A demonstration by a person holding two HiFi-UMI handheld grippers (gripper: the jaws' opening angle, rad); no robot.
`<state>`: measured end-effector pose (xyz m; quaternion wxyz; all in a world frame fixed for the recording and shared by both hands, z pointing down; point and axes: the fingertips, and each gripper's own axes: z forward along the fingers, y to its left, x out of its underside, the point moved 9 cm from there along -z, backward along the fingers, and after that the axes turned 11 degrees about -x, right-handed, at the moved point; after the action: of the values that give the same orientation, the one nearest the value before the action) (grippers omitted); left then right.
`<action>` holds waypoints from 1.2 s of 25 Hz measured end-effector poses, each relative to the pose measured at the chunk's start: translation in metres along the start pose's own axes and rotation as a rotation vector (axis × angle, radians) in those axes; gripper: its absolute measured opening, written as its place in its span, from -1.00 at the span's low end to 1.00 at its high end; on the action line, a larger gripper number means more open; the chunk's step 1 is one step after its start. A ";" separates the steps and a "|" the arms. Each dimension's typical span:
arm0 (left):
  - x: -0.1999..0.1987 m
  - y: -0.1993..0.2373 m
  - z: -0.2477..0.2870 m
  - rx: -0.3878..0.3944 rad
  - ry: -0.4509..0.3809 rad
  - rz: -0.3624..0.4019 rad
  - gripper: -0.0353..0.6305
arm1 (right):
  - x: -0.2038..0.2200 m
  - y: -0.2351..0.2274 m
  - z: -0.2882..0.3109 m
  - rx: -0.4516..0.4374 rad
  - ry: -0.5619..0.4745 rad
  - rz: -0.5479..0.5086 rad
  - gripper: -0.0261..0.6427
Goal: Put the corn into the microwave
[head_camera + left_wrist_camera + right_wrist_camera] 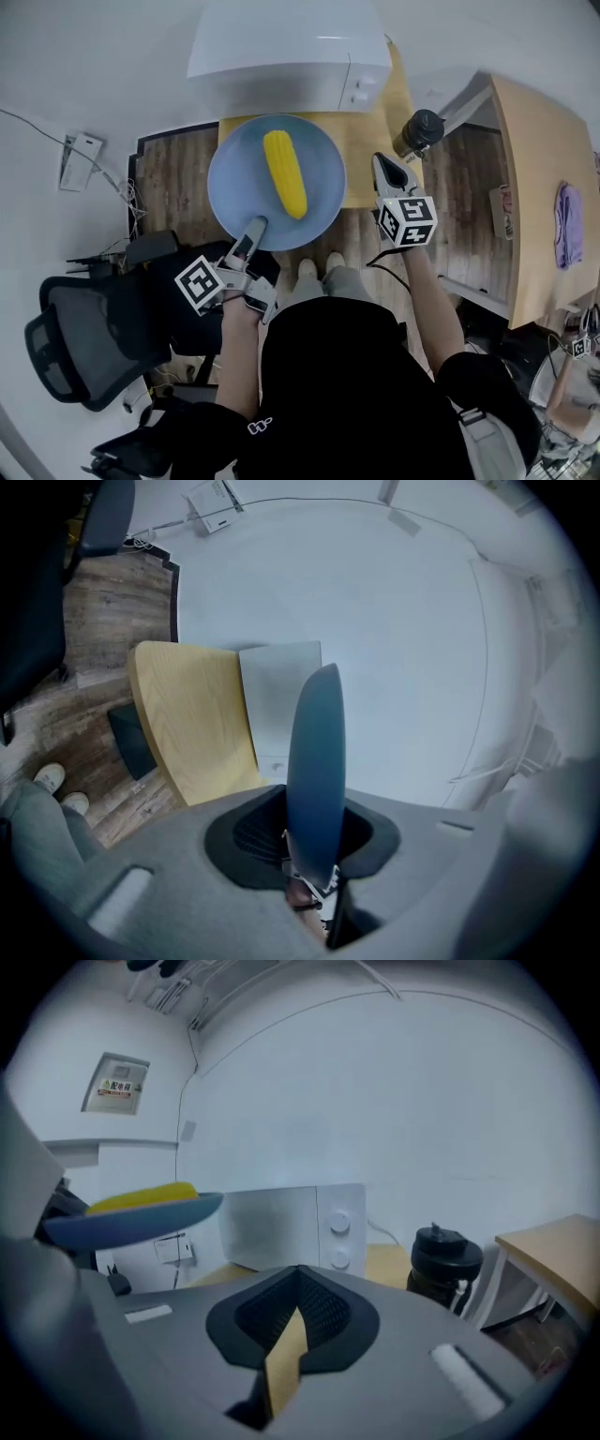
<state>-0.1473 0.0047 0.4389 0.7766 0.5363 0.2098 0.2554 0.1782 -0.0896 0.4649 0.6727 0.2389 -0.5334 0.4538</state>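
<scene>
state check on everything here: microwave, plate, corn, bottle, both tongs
microwave: door closed
plate: held in the air, about level
corn: lying on the plate
bottle: upright, lid on
left tongs: shut on the plate's rim
right tongs: shut, empty

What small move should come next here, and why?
Probably bring the empty, shut right hand-held gripper to the microwave door and open it: the door looks closed, while the left hand-held gripper holds the blue plate with the corn on it.
</scene>
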 end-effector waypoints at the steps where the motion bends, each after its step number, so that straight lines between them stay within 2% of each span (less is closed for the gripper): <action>1: -0.001 0.000 -0.002 -0.002 -0.006 -0.001 -0.63 | 0.007 -0.006 0.014 0.010 0.023 -0.005 -0.91; 6: -0.005 0.001 -0.001 -0.009 -0.022 -0.008 -0.63 | 0.029 -0.041 0.076 -0.002 0.086 0.013 -0.91; 11: -0.007 0.006 -0.006 -0.024 -0.048 -0.056 -0.63 | 0.042 -0.067 0.124 0.042 0.149 0.021 -0.91; 15: -0.014 0.004 0.002 -0.024 -0.063 -0.045 -0.63 | 0.044 -0.089 0.154 0.062 0.190 0.013 -0.90; 21: -0.018 0.003 0.012 -0.026 -0.071 -0.055 -0.63 | 0.049 -0.108 0.177 0.104 0.229 0.012 -0.90; 30: -0.020 0.003 0.032 -0.026 -0.058 -0.063 -0.63 | 0.050 -0.116 0.187 0.151 0.193 0.077 -0.90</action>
<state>-0.1442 -0.0300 0.4531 0.7970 0.5264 0.2006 0.2177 0.1862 -0.2773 0.5901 0.6831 0.2235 -0.4394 0.5388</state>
